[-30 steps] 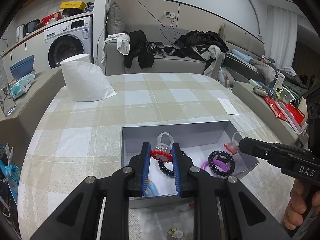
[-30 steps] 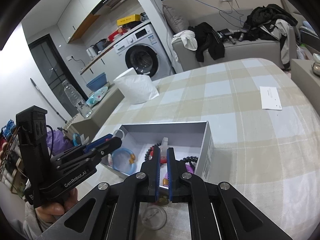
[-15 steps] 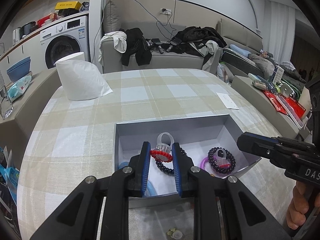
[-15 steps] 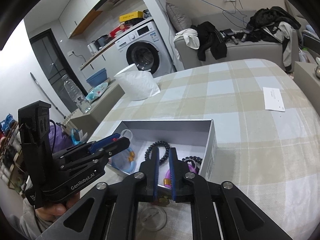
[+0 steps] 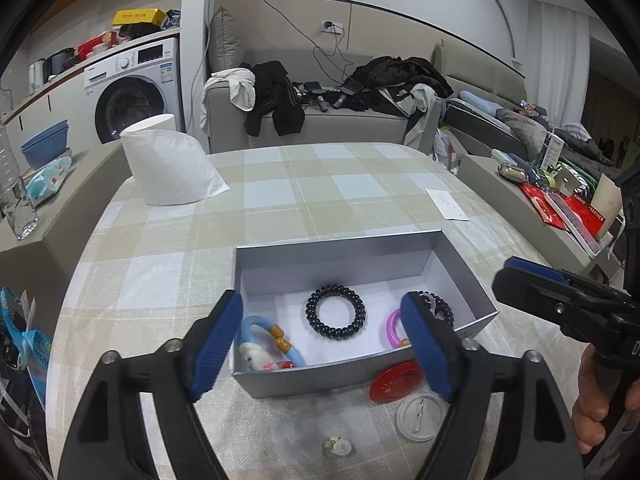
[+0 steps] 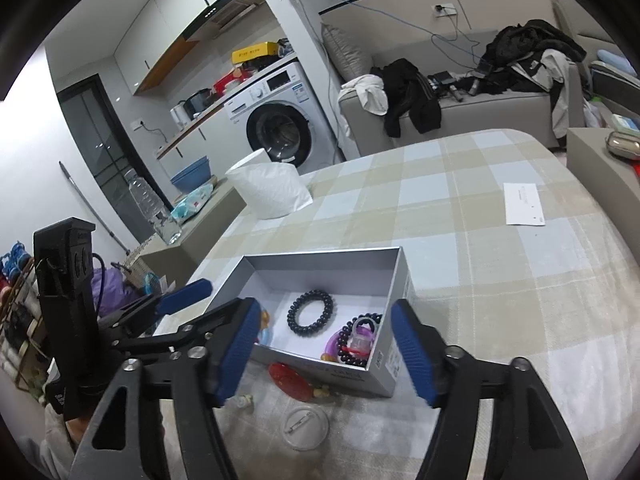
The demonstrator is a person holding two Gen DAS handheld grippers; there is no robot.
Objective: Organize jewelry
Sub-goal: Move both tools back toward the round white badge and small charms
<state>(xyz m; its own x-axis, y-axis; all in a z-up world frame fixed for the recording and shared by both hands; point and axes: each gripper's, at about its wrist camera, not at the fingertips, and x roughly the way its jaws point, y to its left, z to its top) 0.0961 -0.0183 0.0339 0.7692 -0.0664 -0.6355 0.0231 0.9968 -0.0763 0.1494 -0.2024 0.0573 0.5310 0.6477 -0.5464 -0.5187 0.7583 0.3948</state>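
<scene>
A grey open box (image 5: pixel 340 248) (image 6: pixel 394 280) sits on the checked tablecloth. Inside lie a black coil bracelet (image 5: pixel 335 311) (image 6: pixel 310 312), a blue hair tie with a plush charm (image 5: pixel 260 346), a purple ring (image 5: pixel 394 328) (image 6: pixel 334 346) and a black bead bracelet (image 5: pixel 442 310) (image 6: pixel 352 344). My left gripper (image 5: pixel 322 344) is open and empty just above the box's near wall. My right gripper (image 6: pixel 322 350) is open and empty over the box's near right corner. A red badge (image 5: pixel 396 382) (image 6: pixel 286 376), a clear badge (image 5: pixel 420 416) (image 6: pixel 306 428) and a small earring (image 5: pixel 336 446) (image 6: pixel 244 400) lie on the cloth before the box.
A white paper roll (image 5: pixel 168 160) (image 6: pixel 268 188) stands at the table's far left. A white card (image 5: pixel 446 204) (image 6: pixel 524 210) lies at the far right. A sofa with clothes (image 5: pixel 320 120) and a washing machine (image 5: pixel 132 92) are beyond the table.
Both grippers opened. The left let go of the red-topped clear ring it held, which is no longer between its fingers. The black coil bracelet now lies flat in the box's middle.
</scene>
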